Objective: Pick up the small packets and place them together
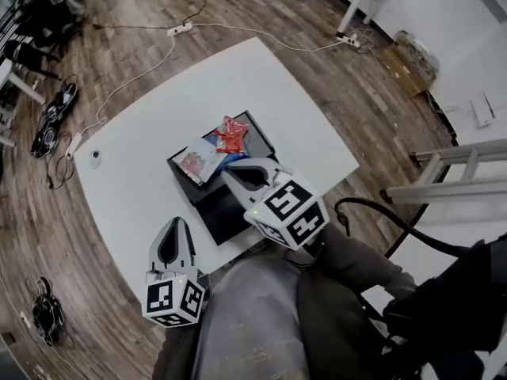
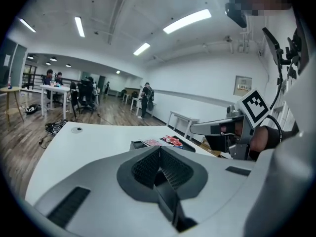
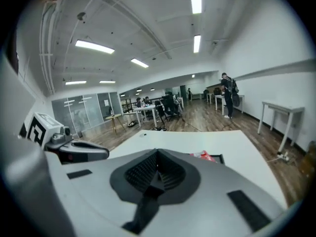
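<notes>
Right now the small packets sit together on a black tray (image 1: 223, 210) near the middle of the white table (image 1: 142, 145). A red packet (image 1: 232, 135) lies at the tray's far end, with a pale pink-and-white packet (image 1: 198, 160) just beside it. A sliver of a blue packet (image 1: 227, 159) shows between those two and the right gripper (image 1: 231, 174). Print on the packets is too small to read. The only clear marks are the black-and-white square markers on each gripper's cube.

The right gripper hangs over the tray, pointing forward and a bit down. Its tip is right at the blue packet; whether it touches cannot be told. Its jaws are pressed together with nothing between them.

The left gripper (image 1: 178, 226) hangs over the table's near edge, apart from the packets and also tilted slightly down. Its jaws are together and empty.

The person's grey lap and dark sleeve fill the bottom of the head view. A small round object (image 1: 95, 158) lies on the table's left part. Cables and a power strip (image 1: 181, 29) lie on the wooden floor beyond.
</notes>
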